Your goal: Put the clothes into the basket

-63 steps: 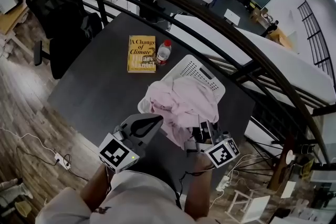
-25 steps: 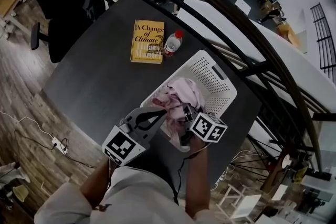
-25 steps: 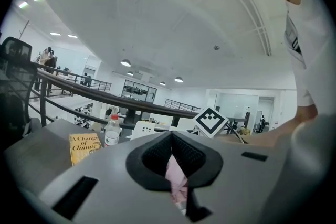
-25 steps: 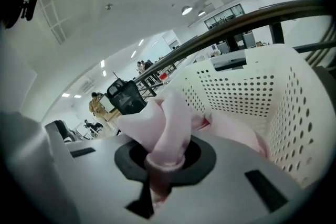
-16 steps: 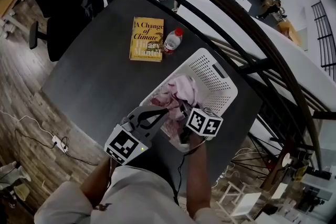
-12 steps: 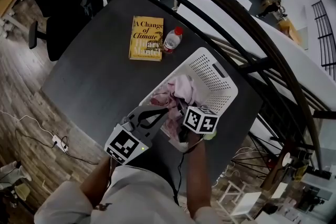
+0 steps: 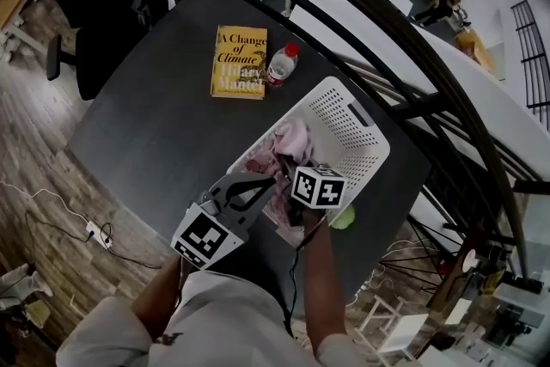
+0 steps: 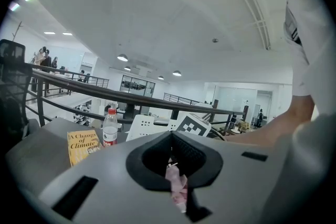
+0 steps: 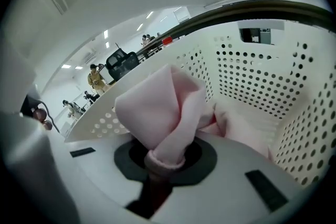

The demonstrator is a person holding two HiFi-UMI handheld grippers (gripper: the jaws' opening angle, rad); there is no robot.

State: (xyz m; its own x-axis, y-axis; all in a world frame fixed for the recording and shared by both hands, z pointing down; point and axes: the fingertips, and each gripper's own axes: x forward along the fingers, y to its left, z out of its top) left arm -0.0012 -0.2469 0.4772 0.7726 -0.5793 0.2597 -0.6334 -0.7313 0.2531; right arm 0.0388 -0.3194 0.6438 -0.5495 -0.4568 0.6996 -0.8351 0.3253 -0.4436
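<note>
A white perforated basket [image 7: 357, 142] stands on the dark table [image 7: 163, 133]. A pink garment [image 7: 288, 142] lies bunched in its near end. In the head view my right gripper [image 7: 297, 162] dips into the basket, mostly hidden under its marker cube [image 7: 318, 186]. In the right gripper view my right gripper [image 9: 165, 157] is shut on a rolled fold of the pink garment [image 9: 160, 110], with the basket wall [image 9: 262, 81] close ahead. My left gripper [image 7: 270, 181] rests at the basket's near rim. In the left gripper view a pink scrap [image 8: 176, 186] is pinched in the left gripper [image 8: 172, 150].
A yellow book [image 7: 239, 63] and a red-capped water bottle [image 7: 281, 64] lie on the table beyond the basket. A green round thing [image 7: 344, 217] sits by the basket's near corner. A dark railing [image 7: 412, 39] curves past the table's far side. Wooden floor [image 7: 43, 142] lies to the left.
The pink garment, earlier spread over the basket, is now bunched inside it. My right gripper has sunk into the basket with it. The left gripper has barely moved.
</note>
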